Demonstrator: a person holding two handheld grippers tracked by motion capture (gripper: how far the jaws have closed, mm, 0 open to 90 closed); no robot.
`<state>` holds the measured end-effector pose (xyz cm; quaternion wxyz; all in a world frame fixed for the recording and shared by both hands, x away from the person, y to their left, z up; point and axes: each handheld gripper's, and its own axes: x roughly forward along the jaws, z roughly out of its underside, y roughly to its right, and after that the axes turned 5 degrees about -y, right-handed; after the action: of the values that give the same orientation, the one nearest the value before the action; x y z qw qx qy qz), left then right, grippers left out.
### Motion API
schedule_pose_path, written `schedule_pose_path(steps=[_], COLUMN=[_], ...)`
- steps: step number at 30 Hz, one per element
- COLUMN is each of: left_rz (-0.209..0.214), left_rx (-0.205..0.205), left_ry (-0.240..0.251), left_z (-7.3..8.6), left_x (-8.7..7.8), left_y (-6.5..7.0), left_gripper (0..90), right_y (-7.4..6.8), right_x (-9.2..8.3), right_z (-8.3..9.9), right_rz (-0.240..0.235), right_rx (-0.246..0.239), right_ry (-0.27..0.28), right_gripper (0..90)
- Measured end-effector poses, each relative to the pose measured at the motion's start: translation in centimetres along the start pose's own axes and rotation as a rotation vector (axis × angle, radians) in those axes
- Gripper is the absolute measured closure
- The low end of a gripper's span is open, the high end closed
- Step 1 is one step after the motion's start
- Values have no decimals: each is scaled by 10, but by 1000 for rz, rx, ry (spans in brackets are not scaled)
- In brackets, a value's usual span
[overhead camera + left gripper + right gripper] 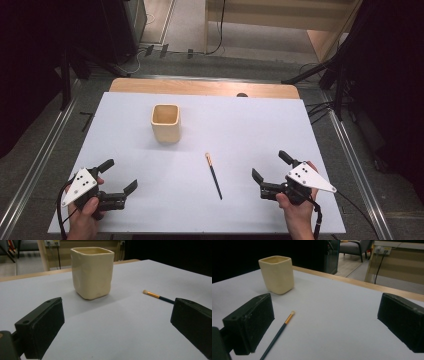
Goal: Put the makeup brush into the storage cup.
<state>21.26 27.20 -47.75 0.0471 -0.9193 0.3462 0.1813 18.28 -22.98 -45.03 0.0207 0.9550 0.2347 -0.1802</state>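
High view, start-of-run notes. I have the left gripper (120, 177) at about 7 o'clock on the table (250, 125) and the right gripper (272, 167) at about 5 o'clock, both low over the white top, each held in a hand. Both tools are released: jaws spread wide, nothing between them.

The brush (214, 175) lies flat on the table between the two grippers, just toward the 6 o'clock side of centre, apart from both. The cup (165, 123) stands upright toward 11 o'clock, well apart from the brush, mouth up; I cannot see anything inside it from here.

Progress, as I judge it: nothing done yet. The work looks like getting the brush into the cup, and the brush is untouched, the cup undisturbed. Left to do: reach, grip the handle, lift, carry to the cup, drop it in.

Brush heading: long axis runs roughly 11 to 5 o'clock, close to the near-far line. Pale bristle tip and gold band point to 11, toward the cup; dark handle end points to 5, toward me.

Right gripper view: brush (279, 333) passes just beside the left-hand jaw, bristles away from the camera, cup (277, 274) beyond. Left gripper view: bristle end of the brush (152, 294) peeks out by the right-hand jaw, cup (92, 272) ahead.
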Motion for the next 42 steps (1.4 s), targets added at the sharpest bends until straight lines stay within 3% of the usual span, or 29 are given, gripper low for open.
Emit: schedule_pose_path(steps=[42], left_rz=[9], left_rx=[21], left_ry=[-4], left_z=[0], left_x=[0], left_y=[2], left_gripper=[0], right_y=[-49], right_x=[64], right_z=[-37], right_rz=[-124], right_rx=[-75], right_ry=[-78], right_gripper=[39])
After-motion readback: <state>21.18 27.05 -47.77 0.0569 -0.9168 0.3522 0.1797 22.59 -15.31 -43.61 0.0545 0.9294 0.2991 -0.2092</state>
